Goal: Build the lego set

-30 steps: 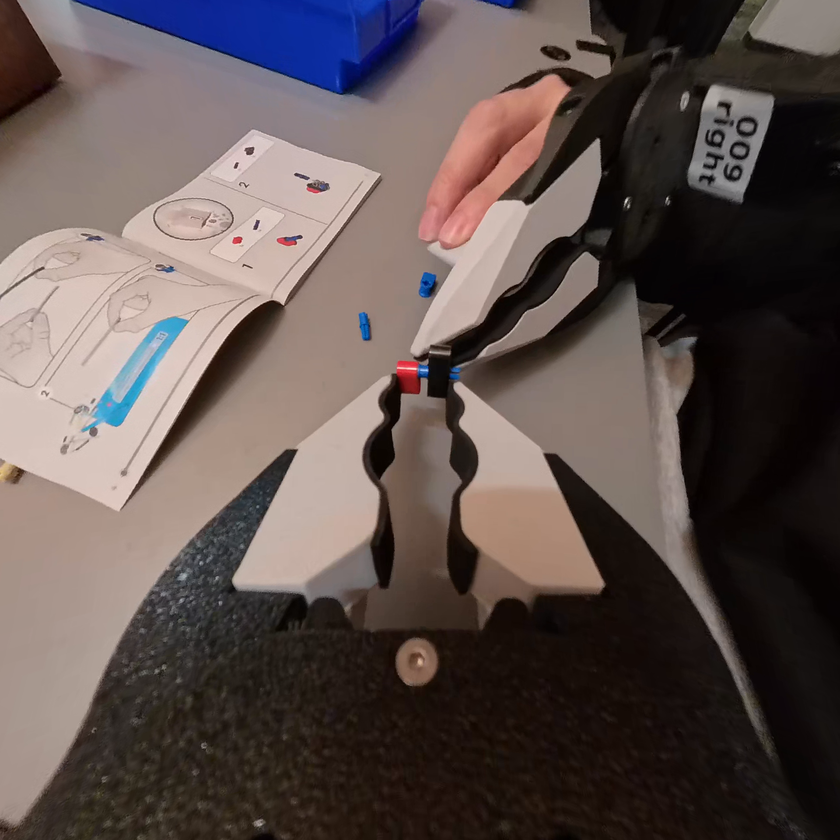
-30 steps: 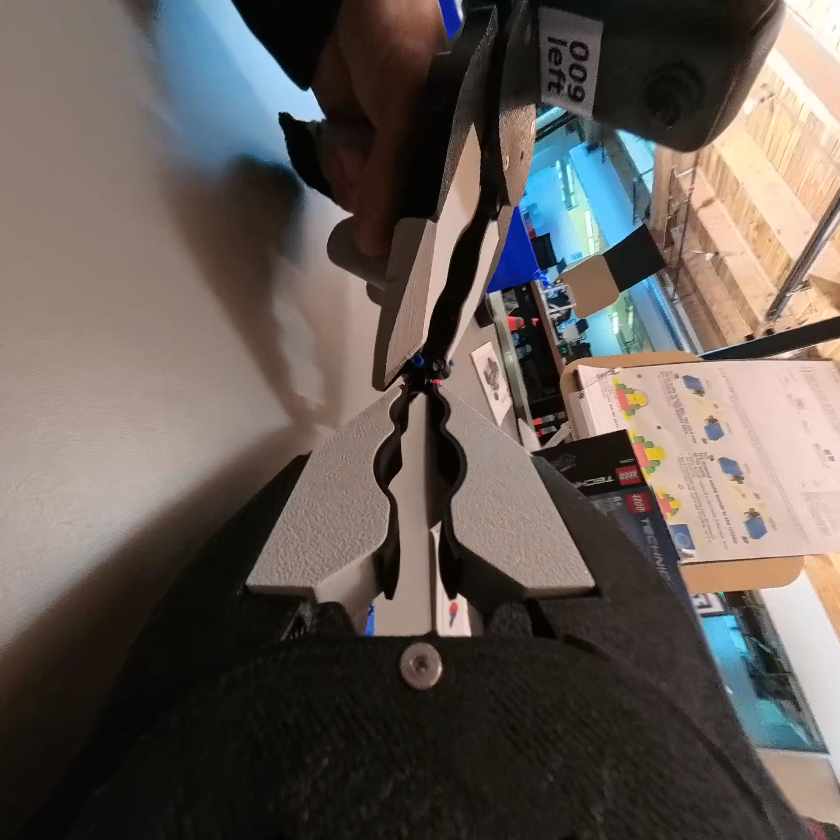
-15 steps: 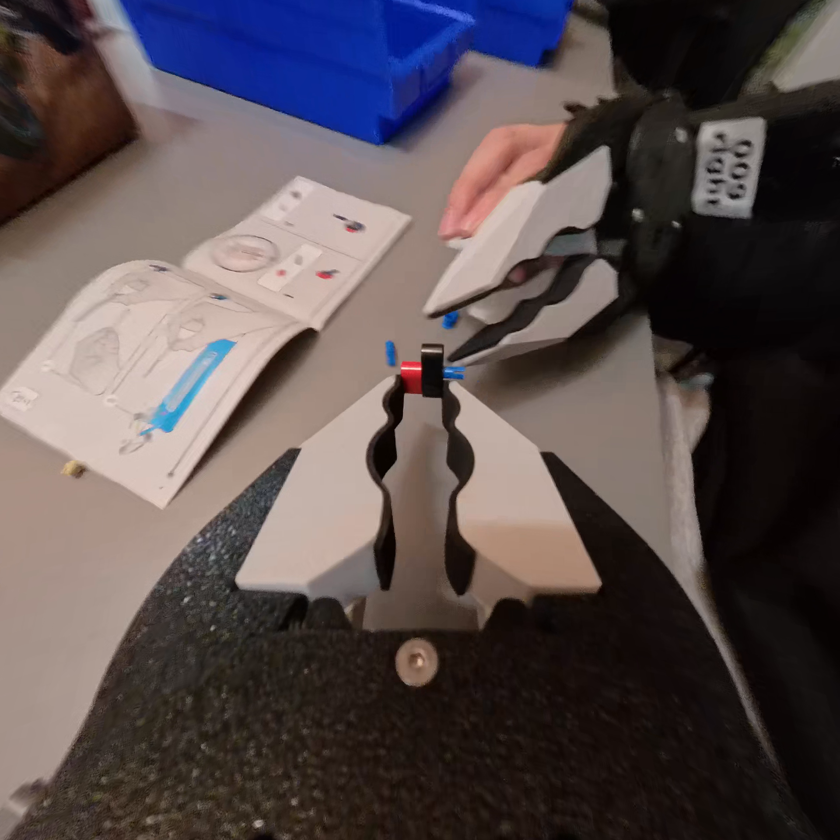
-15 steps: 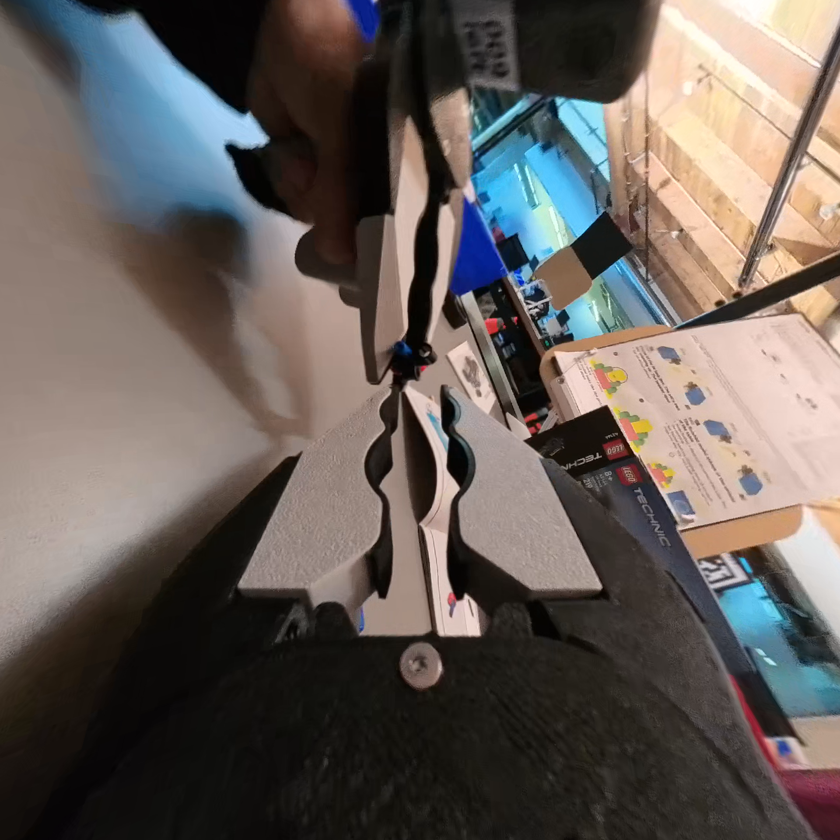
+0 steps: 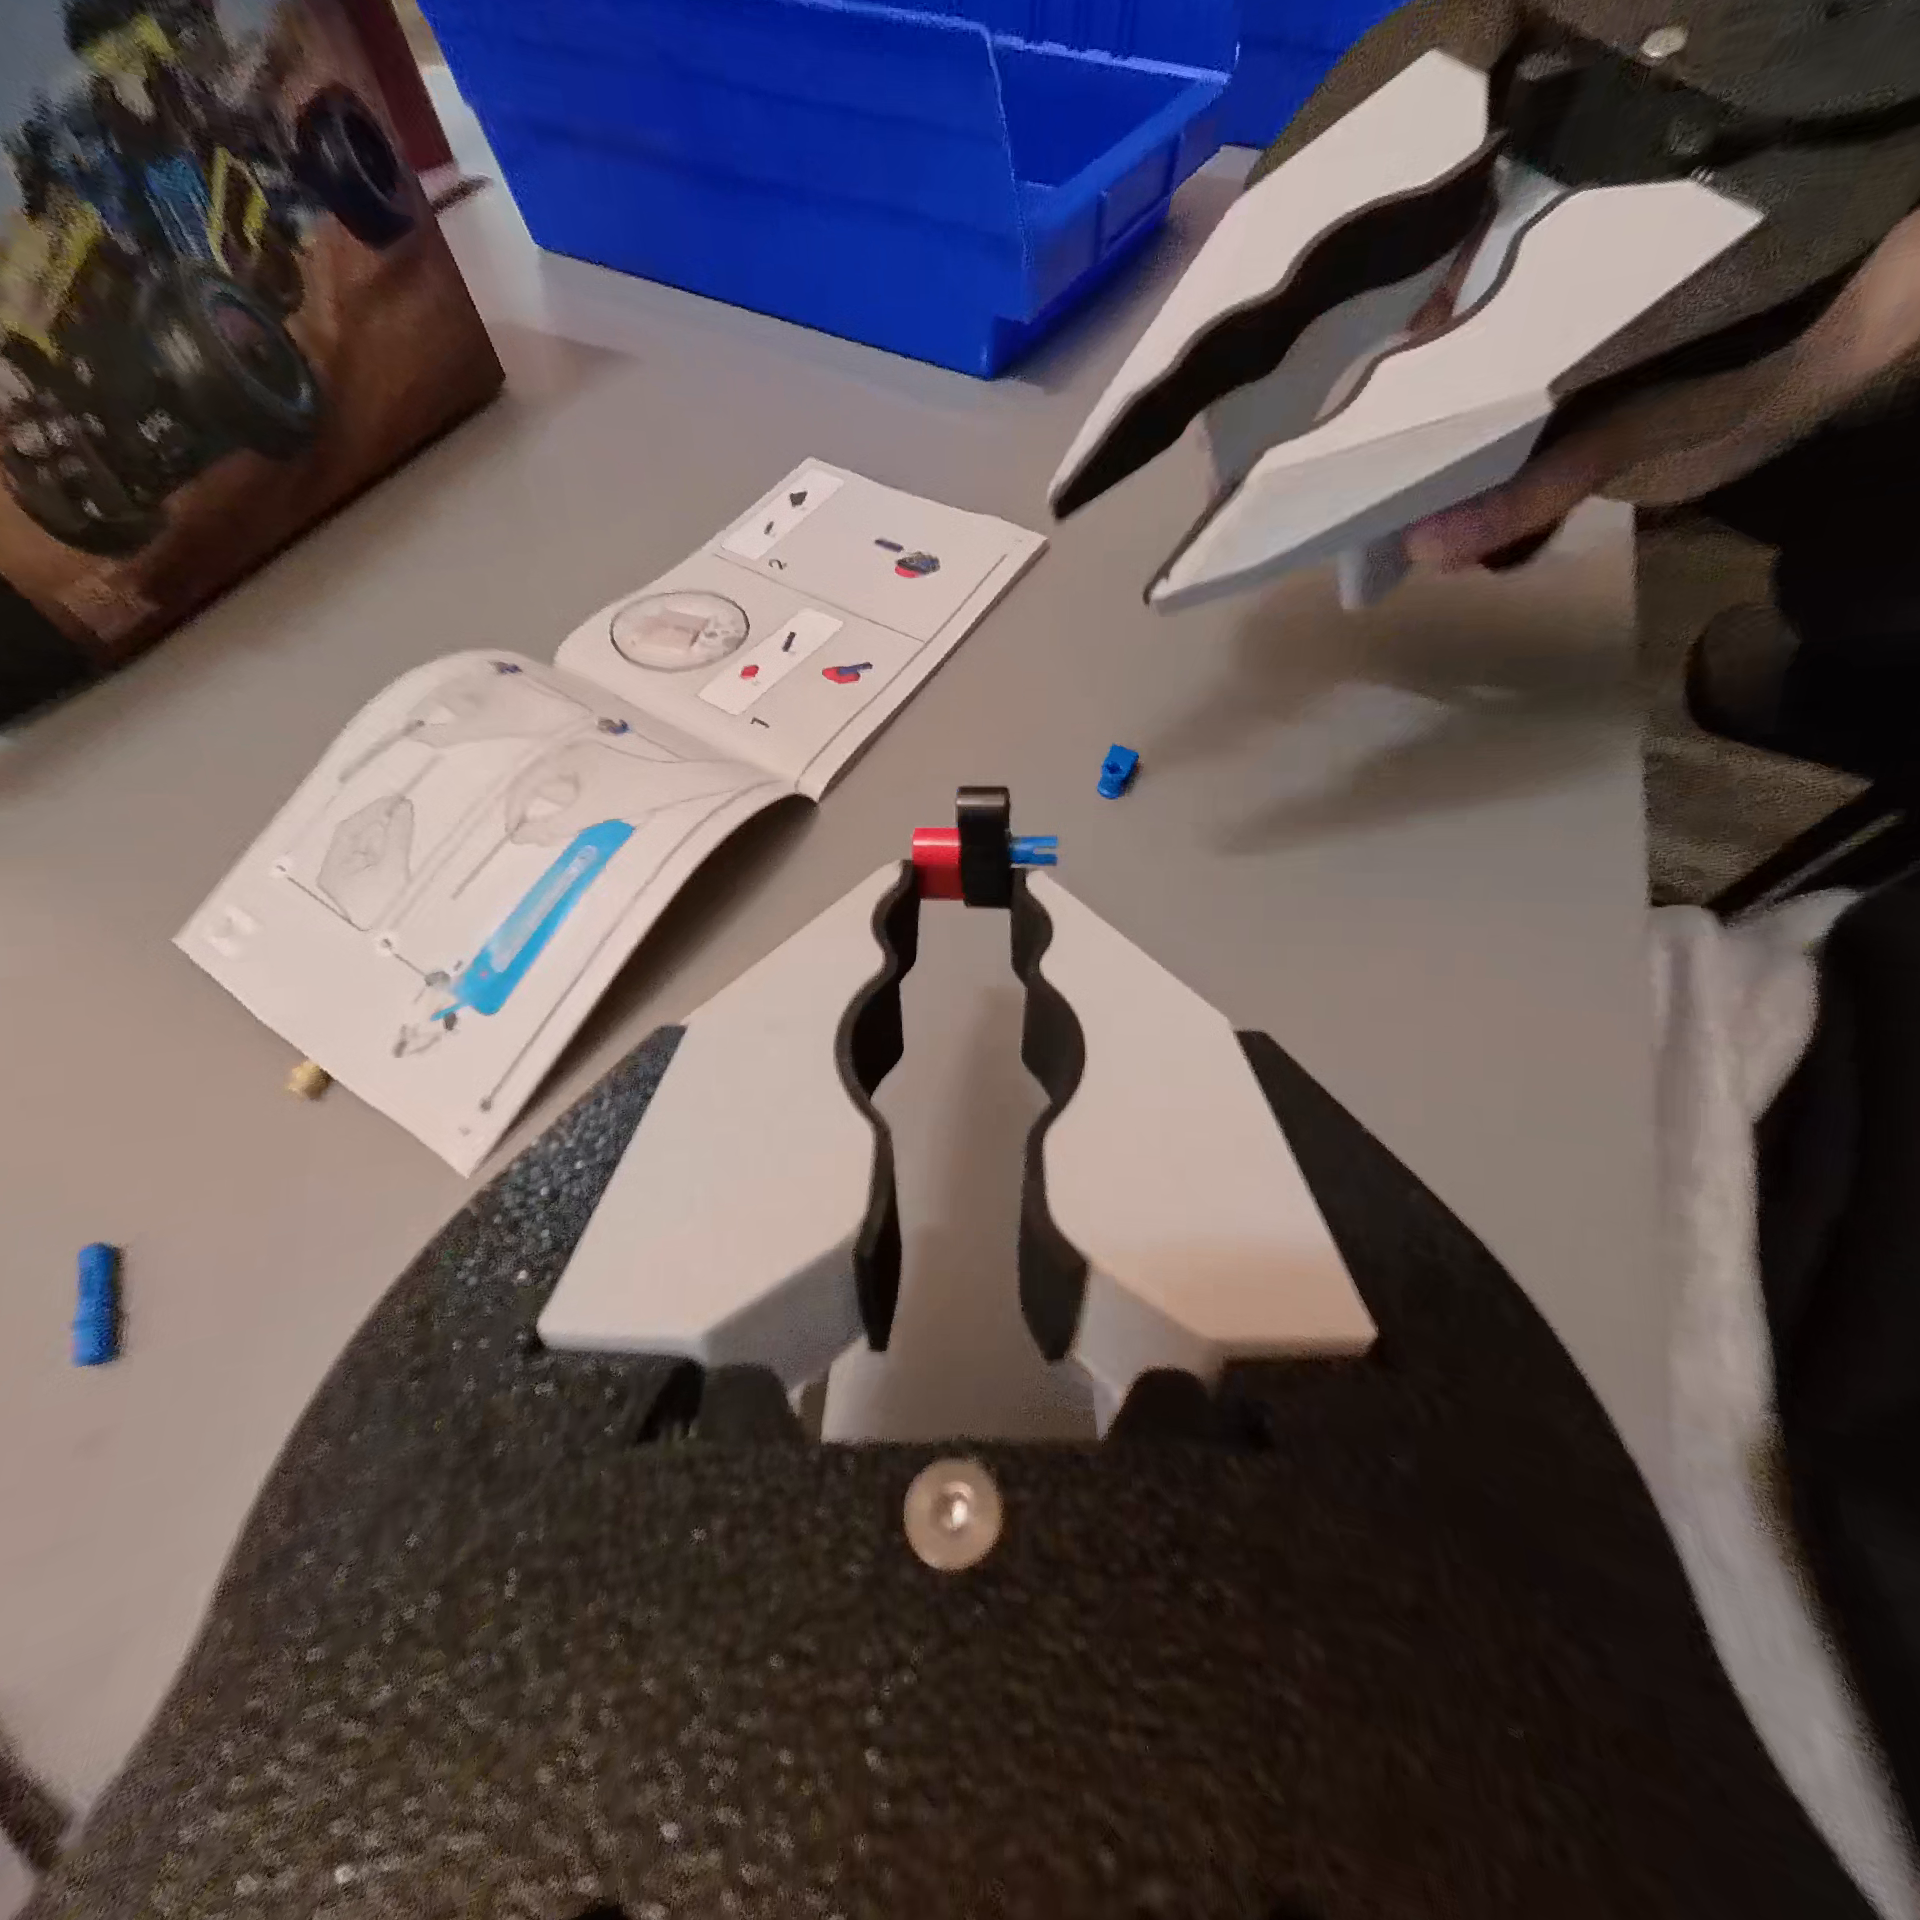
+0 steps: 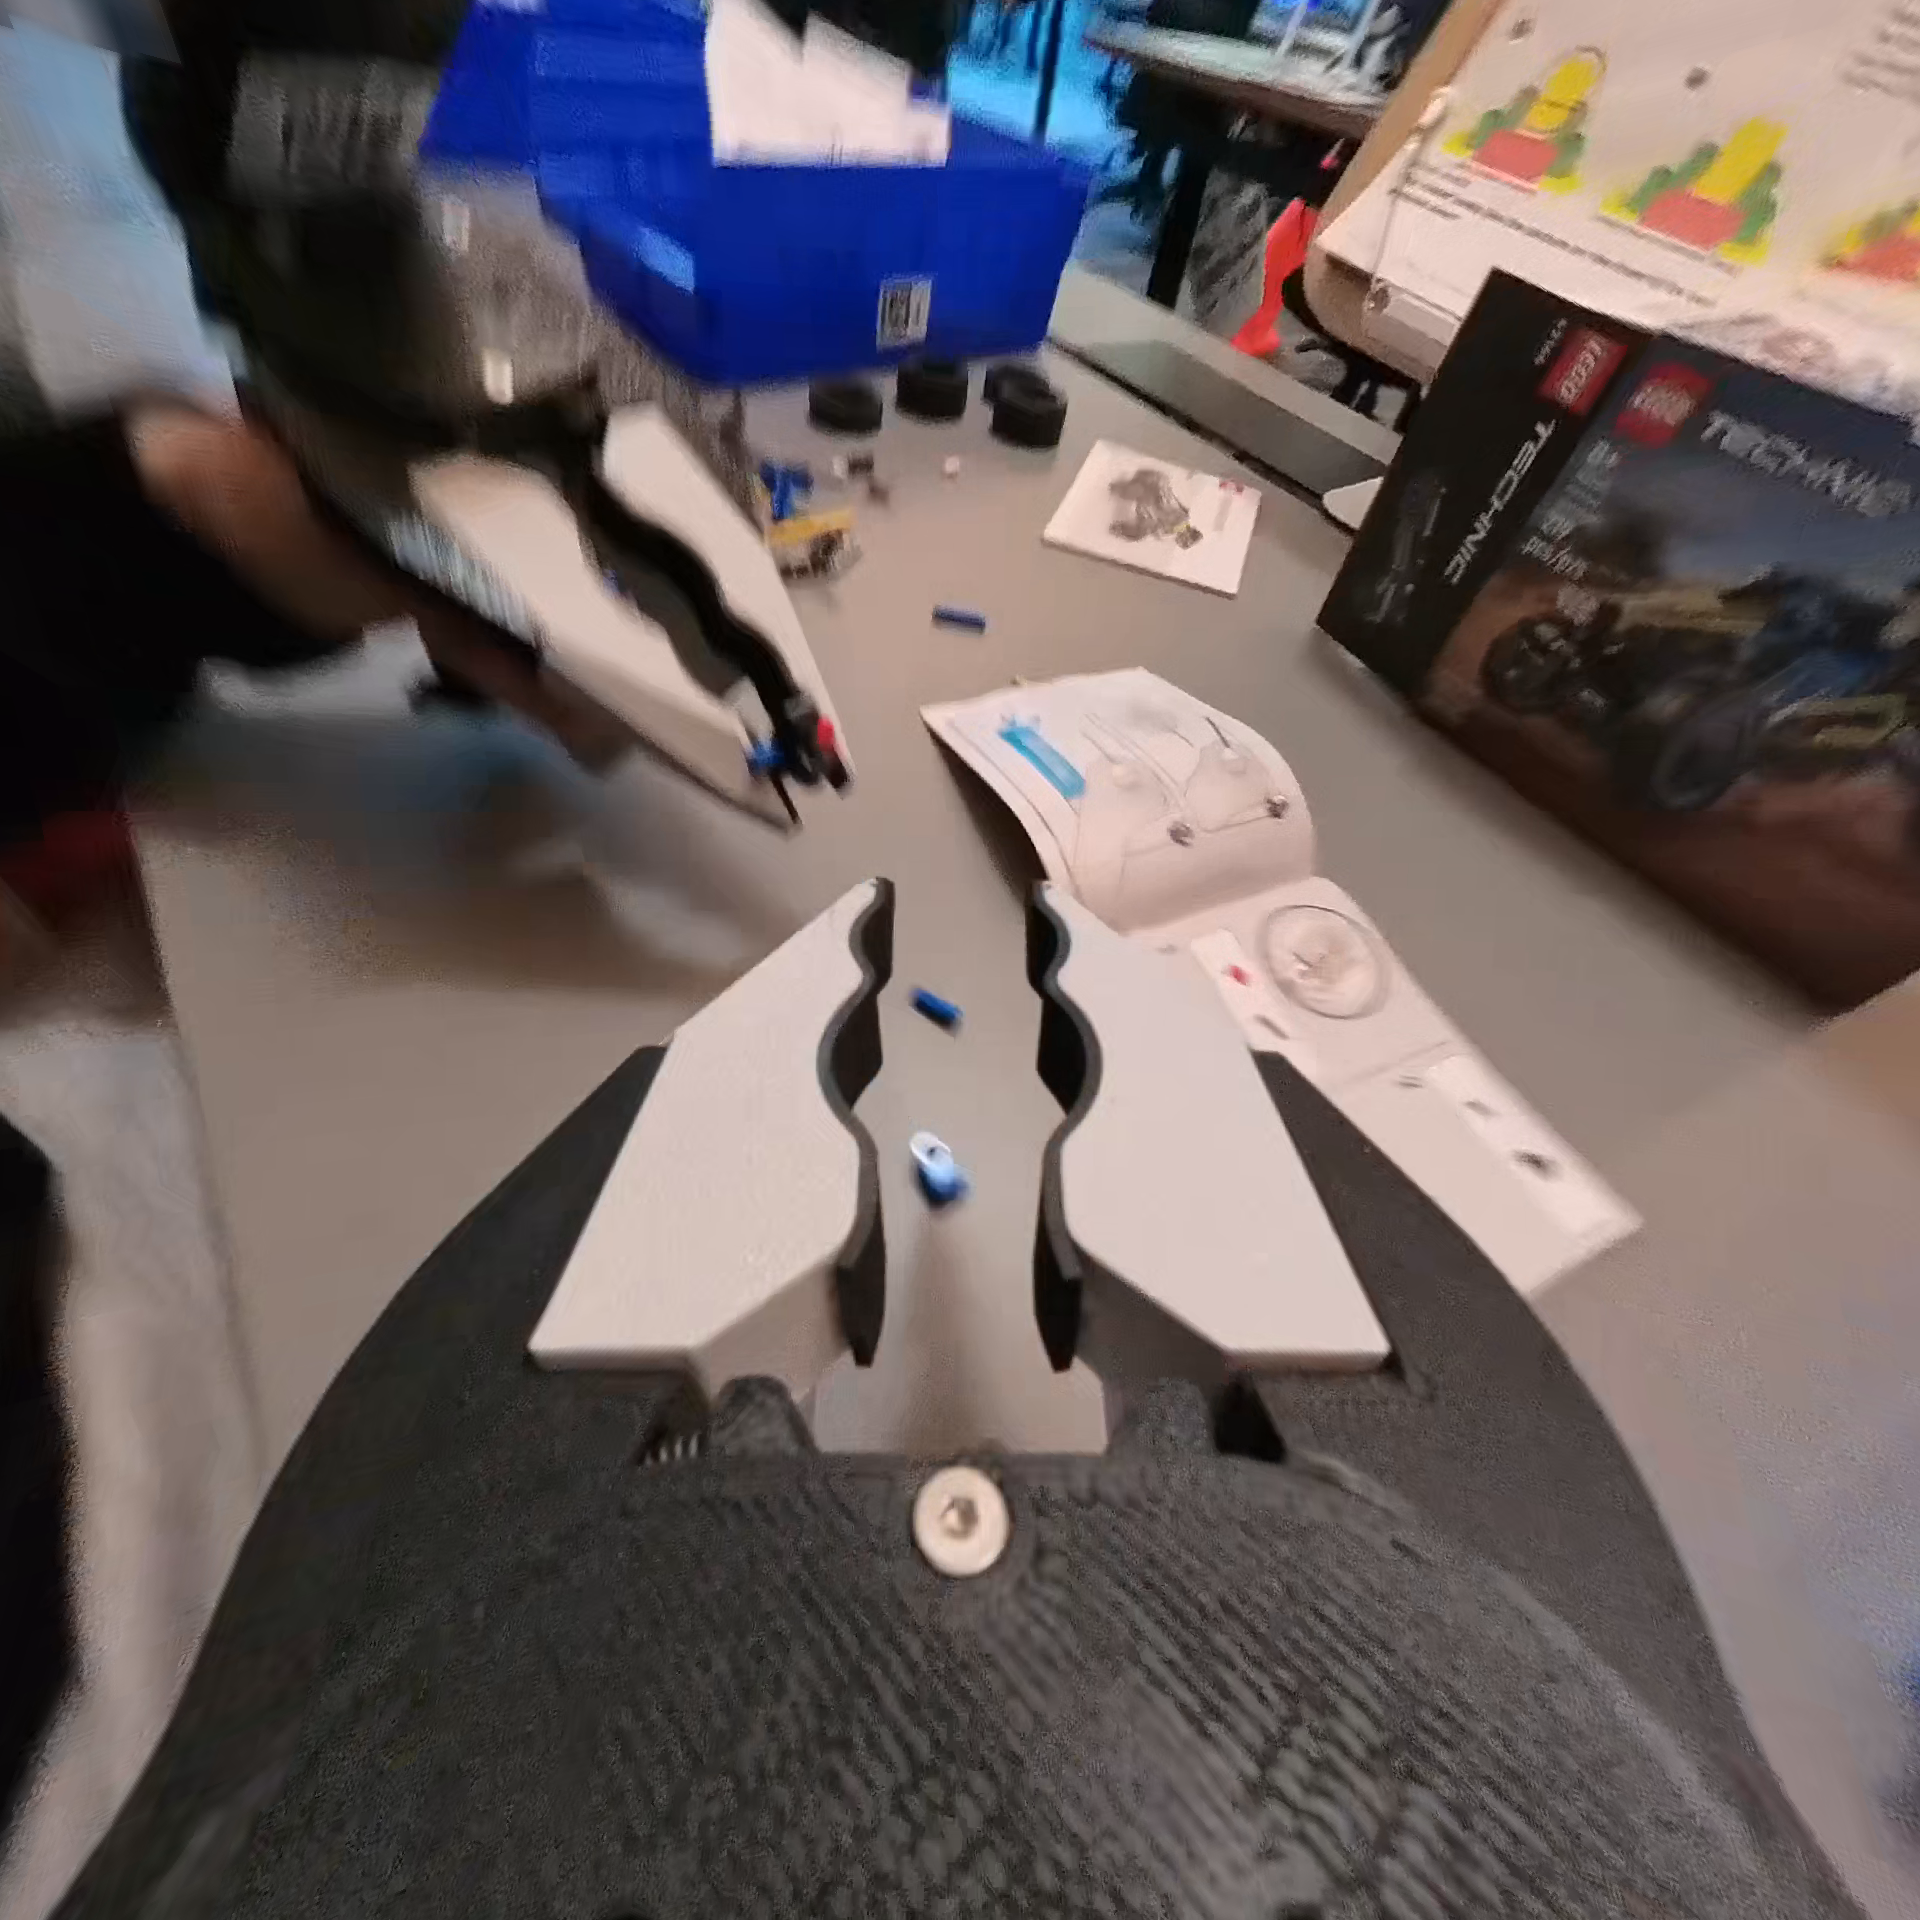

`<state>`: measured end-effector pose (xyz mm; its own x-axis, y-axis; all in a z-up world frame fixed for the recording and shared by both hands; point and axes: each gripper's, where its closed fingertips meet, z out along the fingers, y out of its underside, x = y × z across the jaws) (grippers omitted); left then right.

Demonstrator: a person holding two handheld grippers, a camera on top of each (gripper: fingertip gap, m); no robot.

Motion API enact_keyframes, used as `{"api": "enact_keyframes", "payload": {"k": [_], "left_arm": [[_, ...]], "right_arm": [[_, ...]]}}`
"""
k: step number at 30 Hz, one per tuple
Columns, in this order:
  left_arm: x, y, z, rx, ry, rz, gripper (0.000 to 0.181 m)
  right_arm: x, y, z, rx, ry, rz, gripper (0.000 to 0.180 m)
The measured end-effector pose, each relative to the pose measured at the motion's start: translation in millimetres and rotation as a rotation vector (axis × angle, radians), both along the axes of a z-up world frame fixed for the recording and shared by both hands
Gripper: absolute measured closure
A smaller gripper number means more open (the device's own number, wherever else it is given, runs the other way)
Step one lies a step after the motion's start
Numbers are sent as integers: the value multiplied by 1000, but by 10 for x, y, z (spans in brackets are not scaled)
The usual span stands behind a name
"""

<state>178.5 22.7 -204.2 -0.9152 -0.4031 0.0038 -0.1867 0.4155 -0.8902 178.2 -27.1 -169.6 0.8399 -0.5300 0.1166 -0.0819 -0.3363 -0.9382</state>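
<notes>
My left gripper [image 5: 961, 873] is shut on a small assembly [image 5: 975, 850]: a red piece and a black piece on a blue pin, held above the grey table. It shows blurred in the right wrist view [image 6: 795, 750] too. My right gripper [image 6: 958, 899] is open and empty; it hangs in the upper right of the left wrist view [image 5: 1107, 551], apart from the assembly. Small blue pieces [image 6: 938, 1169] [image 6: 933, 1006] lie on the table between its fingers. One blue piece [image 5: 1115, 771] lies beyond the assembly.
An open instruction booklet [image 5: 582, 810] lies left of centre. Blue bins [image 5: 831, 156] stand at the back, the set's box [image 6: 1662, 623] at the side. A blue pin [image 5: 97, 1301] and a tan piece [image 5: 309, 1081] lie near left. Black tyres [image 6: 935, 395] and loose parts sit by the bin. The gap from one gripper's tips to the other's is roughly 7 cm.
My right gripper let go of the assembly, opened and pulled back up and to the right. My left gripper kept the assembly, the black piece now pushed against the red one.
</notes>
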Motion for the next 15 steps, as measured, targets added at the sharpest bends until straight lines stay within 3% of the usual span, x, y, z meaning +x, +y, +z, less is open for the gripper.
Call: {"api": "enact_keyframes", "payload": {"k": [2,4,7,15], "left_arm": [[-7,-64,57,11,-95,-1,166],[12,-92,107,29,-177,22,166],[33,-106,163,63,-286,43,166],[57,-107,295,220,-625,67,166]], "right_arm": [[-136,213,7,150,166,72,151],[-192,351,-47,181,272,109,146],[-140,426,-54,233,287,60,141],[-90,437,23,359,309,41,156]]}}
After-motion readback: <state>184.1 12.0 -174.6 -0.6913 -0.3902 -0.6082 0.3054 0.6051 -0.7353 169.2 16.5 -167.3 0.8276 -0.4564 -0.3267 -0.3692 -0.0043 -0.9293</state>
